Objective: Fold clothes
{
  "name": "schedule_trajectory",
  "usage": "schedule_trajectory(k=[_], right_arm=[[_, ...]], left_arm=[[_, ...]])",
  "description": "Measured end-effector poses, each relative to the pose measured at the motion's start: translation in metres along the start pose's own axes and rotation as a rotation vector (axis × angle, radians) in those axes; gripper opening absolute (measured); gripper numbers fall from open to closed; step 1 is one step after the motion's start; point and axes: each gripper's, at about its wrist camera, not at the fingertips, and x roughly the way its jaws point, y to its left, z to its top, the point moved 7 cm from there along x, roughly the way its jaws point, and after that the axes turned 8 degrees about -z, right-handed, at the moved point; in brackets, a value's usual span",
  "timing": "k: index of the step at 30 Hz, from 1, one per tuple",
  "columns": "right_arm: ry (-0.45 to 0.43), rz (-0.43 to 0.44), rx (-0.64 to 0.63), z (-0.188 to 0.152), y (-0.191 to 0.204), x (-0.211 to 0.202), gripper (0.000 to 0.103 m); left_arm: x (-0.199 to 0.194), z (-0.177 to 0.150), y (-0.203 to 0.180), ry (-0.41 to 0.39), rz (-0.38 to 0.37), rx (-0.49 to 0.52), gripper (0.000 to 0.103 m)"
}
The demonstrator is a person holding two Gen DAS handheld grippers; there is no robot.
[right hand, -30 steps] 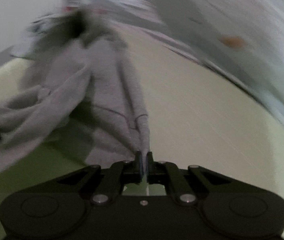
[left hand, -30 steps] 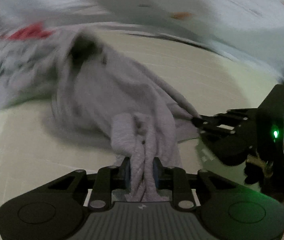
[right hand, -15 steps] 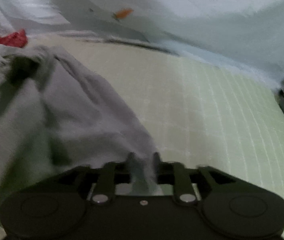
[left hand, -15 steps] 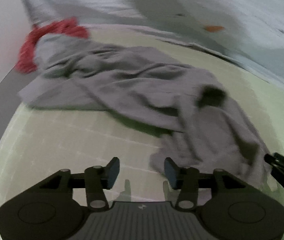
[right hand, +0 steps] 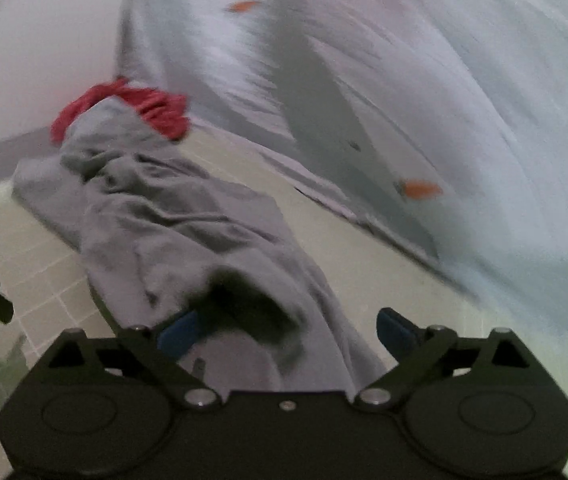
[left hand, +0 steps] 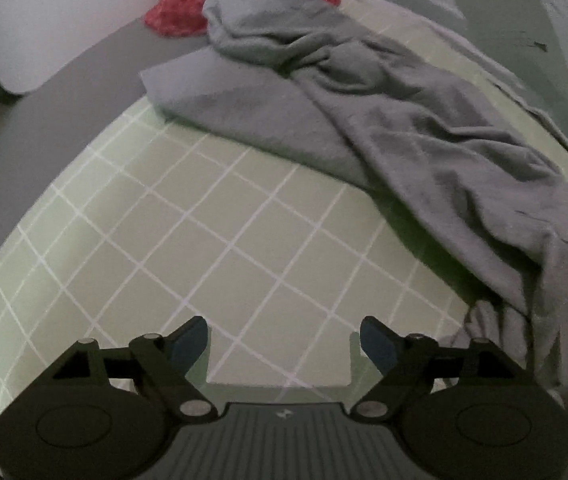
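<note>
From your left wrist: the left gripper [left hand: 284, 338] is opening wide over bare checked mat [left hand: 188, 240], holding nothing. The grey garment [left hand: 424, 132] runs from the far edge, by the red cloth [left hand: 188, 4], down to your right.

From your right wrist: the right gripper [right hand: 288, 332] is opening too, the garment's near end lying loose between its jaws, unpinched. Right is nearer.
</note>
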Motion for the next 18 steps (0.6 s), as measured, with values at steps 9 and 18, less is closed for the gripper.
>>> schedule_trajectory(k=[9,18], right_arm=[[-0.028,-0.070,-0.172,0.022,0.017,0.039,0.078],[0.187,-0.418,0.231,-0.024,-0.150,0.072,0.076]], left_arm=[[0.012,0.001,-0.007,0.021,0.010,0.061,0.092],[0.020,0.000,-0.010,0.040,0.022,0.093,0.098]])
